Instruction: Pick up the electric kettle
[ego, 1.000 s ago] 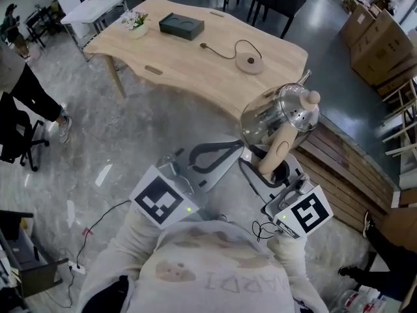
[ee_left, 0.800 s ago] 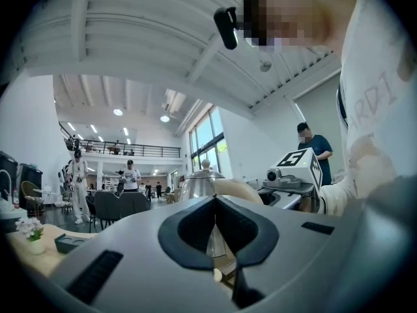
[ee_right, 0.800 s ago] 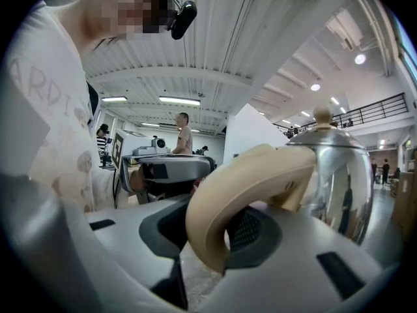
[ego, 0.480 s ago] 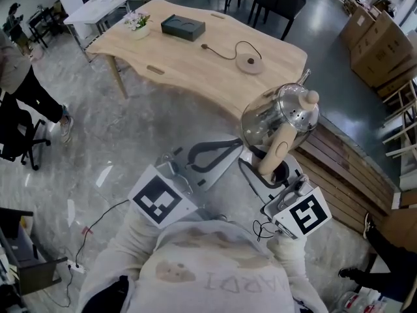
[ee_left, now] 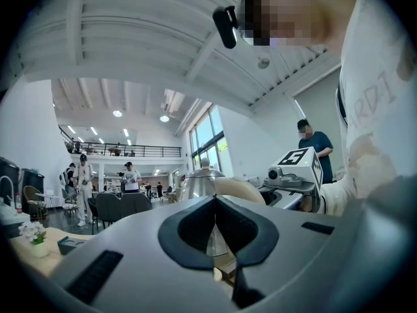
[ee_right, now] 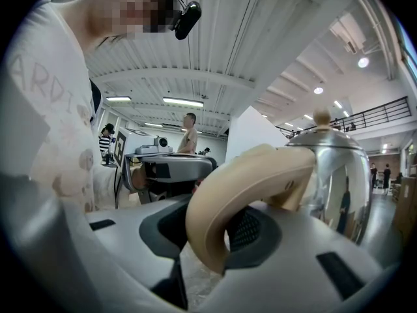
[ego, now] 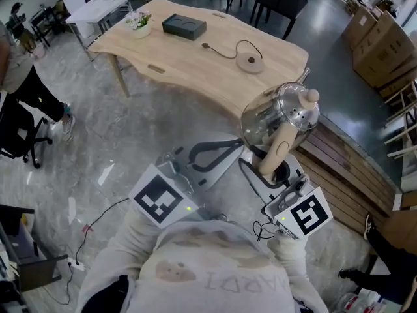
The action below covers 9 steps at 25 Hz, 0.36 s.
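Note:
A steel-and-glass electric kettle (ego: 280, 115) with a beige handle (ego: 276, 150) hangs in the air above the floor, off the near right edge of the wooden table (ego: 189, 64). My right gripper (ego: 270, 169) is shut on that handle; in the right gripper view the handle (ee_right: 246, 186) sits between the dark pads of the right gripper (ee_right: 218, 237), with the kettle body (ee_right: 340, 175) beyond. My left gripper (ego: 215, 154) is beside it on the left, shut and empty. In the left gripper view the tips of the left gripper (ee_left: 215, 201) meet, and the kettle (ee_left: 198, 186) shows behind them.
On the table lie the kettle's round base (ego: 249, 64) with its cord, a black box (ego: 183, 26) and a small flower pot (ego: 136, 23). A person (ego: 26, 90) stands at the left. Cardboard boxes (ego: 378, 41) and a low wooden platform (ego: 345, 165) are at the right.
The grippers and the kettle keep their pose together; the table has shifted slightly in view. The person at the left has moved further toward the left edge.

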{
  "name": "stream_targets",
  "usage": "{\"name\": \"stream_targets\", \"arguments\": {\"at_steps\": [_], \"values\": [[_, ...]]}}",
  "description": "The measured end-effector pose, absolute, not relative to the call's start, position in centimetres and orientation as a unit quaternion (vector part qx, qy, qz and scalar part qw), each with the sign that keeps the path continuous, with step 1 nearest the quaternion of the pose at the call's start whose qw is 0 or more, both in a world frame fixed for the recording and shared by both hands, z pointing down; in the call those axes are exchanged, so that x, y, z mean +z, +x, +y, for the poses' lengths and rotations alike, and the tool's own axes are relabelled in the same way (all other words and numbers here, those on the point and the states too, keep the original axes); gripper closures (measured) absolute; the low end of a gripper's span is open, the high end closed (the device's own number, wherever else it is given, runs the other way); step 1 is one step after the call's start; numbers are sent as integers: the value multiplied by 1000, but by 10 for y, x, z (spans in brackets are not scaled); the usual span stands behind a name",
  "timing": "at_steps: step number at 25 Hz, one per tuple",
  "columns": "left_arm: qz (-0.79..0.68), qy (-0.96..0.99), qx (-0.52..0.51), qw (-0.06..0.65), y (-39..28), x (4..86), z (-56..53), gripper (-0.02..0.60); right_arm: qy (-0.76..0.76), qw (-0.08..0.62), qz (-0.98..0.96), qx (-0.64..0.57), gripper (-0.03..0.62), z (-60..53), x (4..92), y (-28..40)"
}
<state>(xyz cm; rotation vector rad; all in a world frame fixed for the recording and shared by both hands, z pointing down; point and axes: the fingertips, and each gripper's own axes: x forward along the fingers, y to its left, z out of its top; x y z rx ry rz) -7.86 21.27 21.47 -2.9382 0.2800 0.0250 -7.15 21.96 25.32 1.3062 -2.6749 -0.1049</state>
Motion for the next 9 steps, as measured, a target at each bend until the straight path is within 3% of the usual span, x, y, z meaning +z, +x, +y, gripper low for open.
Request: {"name": "stream_targets", "arguments": {"at_steps": [9], "values": [[92, -991, 8, 93, -68, 213, 222, 569, 437, 81, -895, -39, 473, 228, 251, -64]]}}
